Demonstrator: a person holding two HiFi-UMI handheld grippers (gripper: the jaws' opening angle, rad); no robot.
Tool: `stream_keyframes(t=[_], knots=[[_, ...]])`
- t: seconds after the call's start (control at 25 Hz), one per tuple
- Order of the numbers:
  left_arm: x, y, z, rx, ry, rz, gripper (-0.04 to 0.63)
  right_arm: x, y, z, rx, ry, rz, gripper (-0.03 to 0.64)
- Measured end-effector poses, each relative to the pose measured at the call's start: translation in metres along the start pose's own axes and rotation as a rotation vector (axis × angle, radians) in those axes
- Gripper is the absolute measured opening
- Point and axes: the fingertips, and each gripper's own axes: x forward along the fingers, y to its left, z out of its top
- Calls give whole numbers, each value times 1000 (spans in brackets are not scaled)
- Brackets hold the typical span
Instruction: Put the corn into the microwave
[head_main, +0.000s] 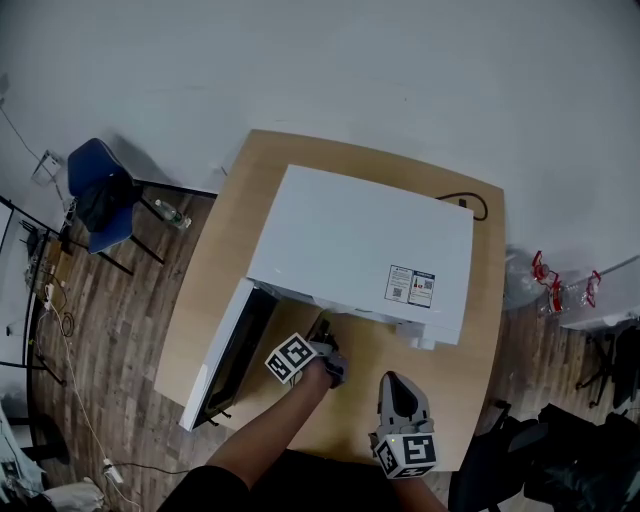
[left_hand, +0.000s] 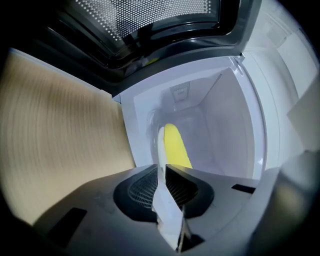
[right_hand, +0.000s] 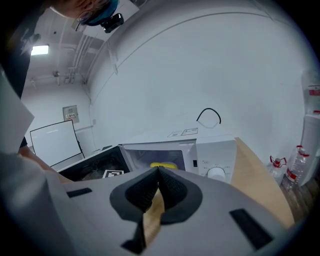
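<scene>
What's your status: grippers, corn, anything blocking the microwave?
Left gripper shut, empty, at the microwave mouth. Right gripper shut, empty, back from it. Corn inside the cavity. Door open; nothing in the way.

Looking down from my head, I am seeing an evenly, softly lit room. The white microwave (head_main: 360, 250) is glaring slightly against the tan table (head_main: 470, 330), and the floor (head_main: 110, 330) at the left is lying dimmer. The left gripper view is going black at its corners, the table at its left is smearing with blur, and the corn (left_hand: 176, 145) is glowing yellow. In the right gripper view a ceiling lamp (right_hand: 40, 50) is shining at upper left, and straight lines are bowing near the rim.
</scene>
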Motion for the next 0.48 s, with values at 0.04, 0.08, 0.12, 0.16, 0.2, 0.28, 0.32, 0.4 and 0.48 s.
stream_keyframes(t=[0.04, 0.08, 0.12, 0.16, 0.2, 0.28, 0.32, 0.4, 0.48], knots=[[-2, 2, -4, 11, 17, 16, 28, 0, 1, -1, 2, 1, 0, 60], [-3, 4, -8, 22, 33, 33, 28, 0, 1, -2, 4, 2, 0, 60], [-3, 5, -11, 29, 45, 41, 28, 0, 2, -3, 5, 4, 0, 60], [-3, 4, -13, 28, 52, 38, 28, 0, 3, -5, 5, 6, 1, 60], [-1, 2, -15, 22, 54, 30, 28, 0, 3, -7, 4, 9, 2, 60], [2, -1, -14, 17, 51, 17, 26, 0, 5, -9, 4, 15, 4, 60], [4, -2, -14, 19, 51, 16, 26, 0, 5, -10, 4, 19, 4, 60], [8, -4, -14, 27, 59, 18, 26, 0, 4, -11, 4, 23, 3, 60], [12, -5, -15, 34, 69, 15, 26, 1, 3, -10, 5, 23, 1, 60]])
